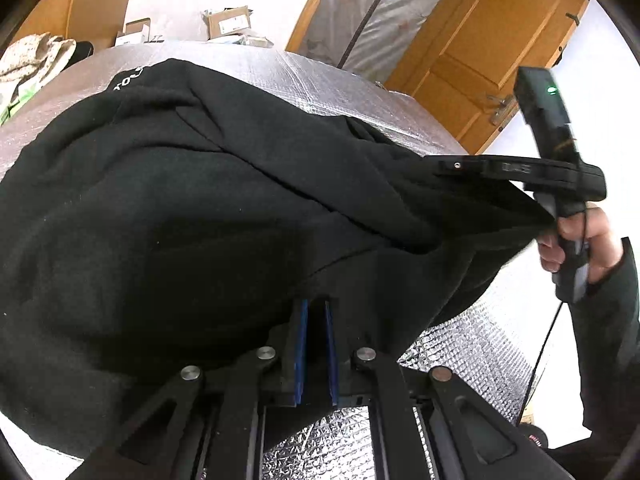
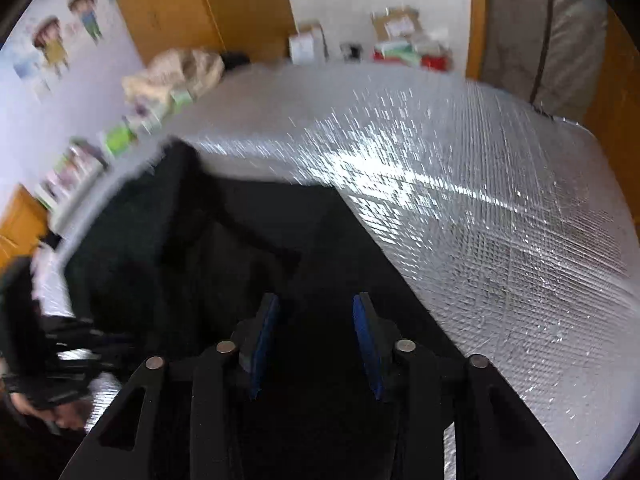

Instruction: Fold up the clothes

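Note:
A black garment [image 1: 180, 200] lies spread and rumpled over a table covered in silver foil [image 1: 320, 76]. My left gripper [image 1: 316, 312] is at its near edge, blue pads almost together with black cloth pinched between them. In the same view my right gripper [image 1: 444, 167] lies across the garment's right edge, held by a hand [image 1: 580, 236]. In the right wrist view, which is blurred by motion, the right gripper [image 2: 316, 312] stands open, its blue pads wide apart over the black garment [image 2: 240, 240]. Bare foil [image 2: 460, 200] stretches away to the right.
A beige pile of clothes [image 2: 176, 72] sits at the table's far left corner, with coloured packets [image 2: 116, 140] along the left edge. Cardboard boxes [image 1: 228, 24] stand against the white wall behind. A wooden door [image 1: 480, 52] is at the right.

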Demonstrator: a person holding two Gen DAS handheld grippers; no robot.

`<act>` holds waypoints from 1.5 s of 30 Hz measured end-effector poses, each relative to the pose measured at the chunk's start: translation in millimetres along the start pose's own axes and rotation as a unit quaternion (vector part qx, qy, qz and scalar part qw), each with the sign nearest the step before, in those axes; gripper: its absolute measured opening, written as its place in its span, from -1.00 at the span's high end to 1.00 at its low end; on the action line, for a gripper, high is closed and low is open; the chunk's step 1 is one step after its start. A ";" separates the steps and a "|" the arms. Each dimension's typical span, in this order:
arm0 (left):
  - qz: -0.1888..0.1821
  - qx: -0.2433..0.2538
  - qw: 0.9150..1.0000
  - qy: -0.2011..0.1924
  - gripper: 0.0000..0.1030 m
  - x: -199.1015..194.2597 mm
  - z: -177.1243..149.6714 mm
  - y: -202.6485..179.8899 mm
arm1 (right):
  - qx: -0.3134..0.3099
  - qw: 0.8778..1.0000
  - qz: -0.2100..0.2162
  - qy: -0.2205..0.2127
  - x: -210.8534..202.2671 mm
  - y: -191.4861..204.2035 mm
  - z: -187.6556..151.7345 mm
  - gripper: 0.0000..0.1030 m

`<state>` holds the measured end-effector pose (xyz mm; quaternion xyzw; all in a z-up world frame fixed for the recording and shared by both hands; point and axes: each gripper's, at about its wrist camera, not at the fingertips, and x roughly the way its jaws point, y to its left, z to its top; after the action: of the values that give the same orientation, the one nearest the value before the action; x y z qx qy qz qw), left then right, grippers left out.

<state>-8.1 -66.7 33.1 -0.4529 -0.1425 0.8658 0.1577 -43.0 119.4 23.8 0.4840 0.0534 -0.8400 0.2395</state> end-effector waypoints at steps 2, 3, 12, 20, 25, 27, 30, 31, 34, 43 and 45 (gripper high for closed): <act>-0.002 0.000 1.000 -0.004 0.83 -0.4 -1.9 0.8 | 0.020 1.000 -0.004 -0.007 -0.1 -9.9 1.3 0.87; -0.003 0.000 1.000 -0.006 0.83 -0.6 -2.8 1.1 | 0.031 0.999 0.001 -0.024 -6.8 -14.7 -0.4 0.87; -0.034 -0.014 0.999 -0.011 0.87 0.6 -5.4 11.7 | 0.170 0.964 -0.044 -0.201 -123.2 -51.2 -59.3 0.94; -0.016 -0.009 1.000 -0.023 0.87 -11.8 -8.5 11.4 | 0.255 0.938 -0.108 -0.211 -171.3 -82.1 -135.7 0.91; 0.064 -0.078 0.993 -0.063 0.87 -42.5 -5.6 52.6 | 0.193 0.955 -0.048 -0.222 -158.1 -35.3 -115.2 0.24; 0.096 -0.105 0.987 -0.079 0.83 -54.7 -4.4 69.1 | 0.150 0.966 0.008 -0.212 -136.5 1.8 -88.7 0.02; 0.143 -0.147 0.973 -0.102 0.80 -72.9 -3.1 93.9 | 0.100 0.979 0.063 -0.168 -95.6 50.2 -56.1 -0.03; 0.149 -0.169 0.969 -0.106 0.78 -76.7 -7.5 103.2 | 0.081 0.984 0.071 -0.142 -73.7 69.8 -42.7 -0.03; 0.163 -0.229 0.953 -0.113 0.77 -86.7 -19.1 128.6 | 0.037 0.993 0.074 -0.090 -23.4 108.1 -14.2 -0.03; 0.090 -0.304 0.941 -0.120 0.51 -88.3 -20.3 157.9 | 0.048 0.999 0.015 -0.013 64.5 115.0 56.2 -0.06; 0.079 -0.307 0.941 -0.120 0.51 -84.8 -17.8 159.2 | 0.057 0.998 0.024 -0.001 77.2 107.8 65.8 -0.06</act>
<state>29.5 -243.8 24.0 -0.3818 -0.3832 0.8376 -0.0768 -78.1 -23.6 8.9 0.4974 -0.0062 -0.8360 0.2316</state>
